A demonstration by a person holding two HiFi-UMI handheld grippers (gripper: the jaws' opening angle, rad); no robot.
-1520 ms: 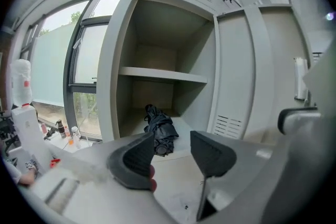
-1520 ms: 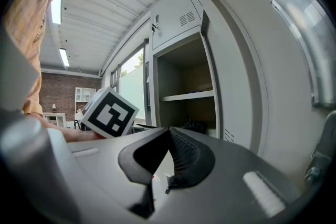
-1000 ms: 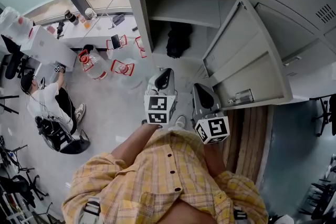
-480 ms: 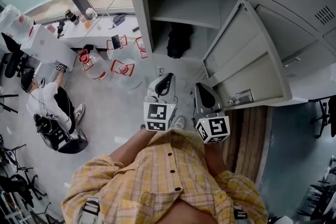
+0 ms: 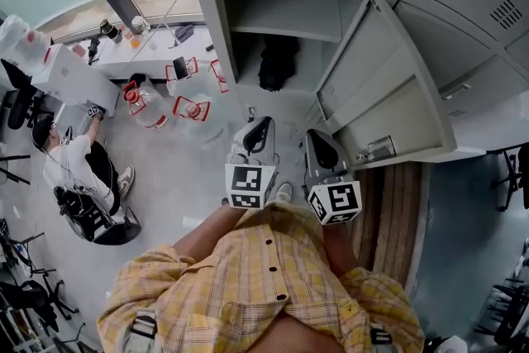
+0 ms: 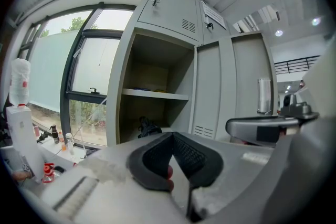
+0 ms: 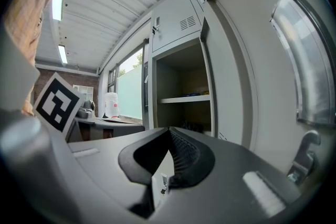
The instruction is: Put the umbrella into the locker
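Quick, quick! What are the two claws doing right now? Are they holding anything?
Left claw: closed, holding nothing.
Right claw: closed, holding nothing.

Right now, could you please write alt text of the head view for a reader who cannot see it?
From above, a person in a yellow plaid shirt points the left gripper and right gripper, both shut and empty, at an open grey locker. A black bundle, likely the umbrella, lies under its shelf.
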